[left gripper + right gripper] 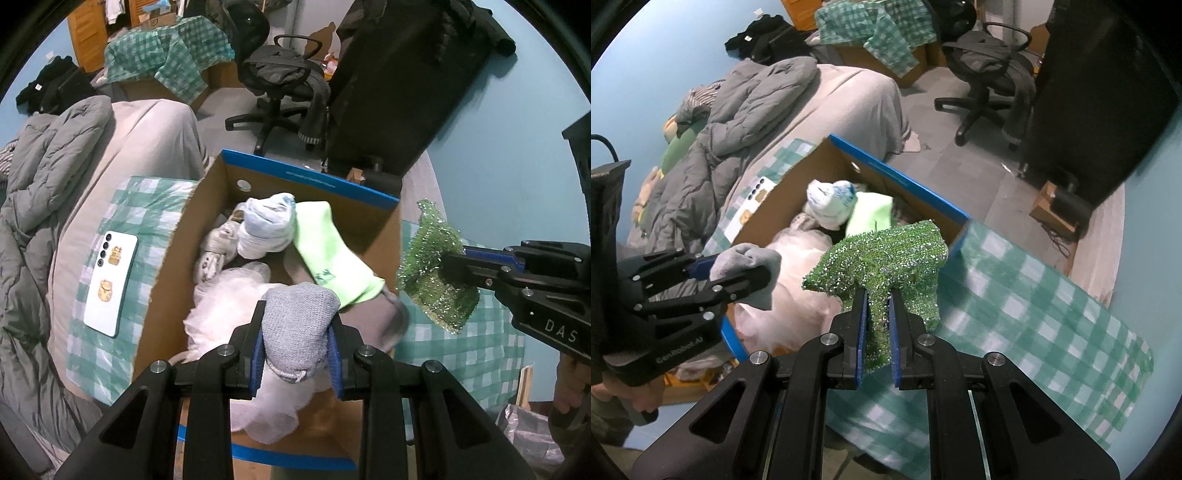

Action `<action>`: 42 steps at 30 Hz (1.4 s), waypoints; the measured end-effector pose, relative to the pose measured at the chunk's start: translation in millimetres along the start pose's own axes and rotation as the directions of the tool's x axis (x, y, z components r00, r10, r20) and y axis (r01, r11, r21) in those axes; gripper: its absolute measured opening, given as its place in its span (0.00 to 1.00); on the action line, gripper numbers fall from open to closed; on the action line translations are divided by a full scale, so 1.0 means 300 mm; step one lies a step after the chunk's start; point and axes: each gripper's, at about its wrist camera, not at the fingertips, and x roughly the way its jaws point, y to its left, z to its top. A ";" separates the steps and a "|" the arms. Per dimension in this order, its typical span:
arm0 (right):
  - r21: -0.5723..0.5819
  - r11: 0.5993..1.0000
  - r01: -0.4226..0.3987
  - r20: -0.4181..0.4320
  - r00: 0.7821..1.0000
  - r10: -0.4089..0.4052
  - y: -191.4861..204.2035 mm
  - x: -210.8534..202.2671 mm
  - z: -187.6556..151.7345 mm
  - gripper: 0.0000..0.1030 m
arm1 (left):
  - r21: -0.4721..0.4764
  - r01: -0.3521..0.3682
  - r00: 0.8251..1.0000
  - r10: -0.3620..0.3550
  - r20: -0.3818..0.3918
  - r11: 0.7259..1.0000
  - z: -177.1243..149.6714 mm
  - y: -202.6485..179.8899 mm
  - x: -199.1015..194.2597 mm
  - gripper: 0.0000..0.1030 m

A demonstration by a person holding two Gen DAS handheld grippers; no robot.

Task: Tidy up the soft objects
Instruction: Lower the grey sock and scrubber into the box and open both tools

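Left gripper [297,332] is clenched on a grey knit cloth [295,325], held over the cardboard box [310,176] w/ socks and a white mesh pouf [236,295] already inside. Right gripper [877,325] pinches a green sparkly scrubber [886,254] just beside the box's right wall, above the checked cloth [1034,295]. Both look light and squashy, no breakage risk (scrubber prob. springs back, fibres may snag on the pads). Pinch mid-body, not a loose corner, or they'll flop.
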 end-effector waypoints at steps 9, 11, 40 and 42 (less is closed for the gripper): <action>-0.014 1.000 -0.009 -0.043 0.999 0.009 0.070 0.094 0.069 0.09 | 0.011 0.003 0.999 -0.003 -0.036 1.000 0.026 0.074 0.062 0.28; -0.014 1.000 -0.013 -0.056 0.998 0.012 0.082 0.120 0.082 0.09 | 0.015 0.006 0.999 -0.006 -0.044 1.000 0.030 0.086 0.075 0.28; -0.036 0.998 0.047 -0.083 0.995 -0.050 0.111 0.158 0.136 0.56 | -0.025 -0.044 0.998 0.043 -0.051 0.999 0.014 0.149 0.035 0.67; -0.038 0.998 0.050 -0.075 0.996 -0.053 0.109 0.134 0.127 0.56 | -0.032 -0.045 0.998 0.044 -0.046 0.998 0.012 0.145 0.013 0.70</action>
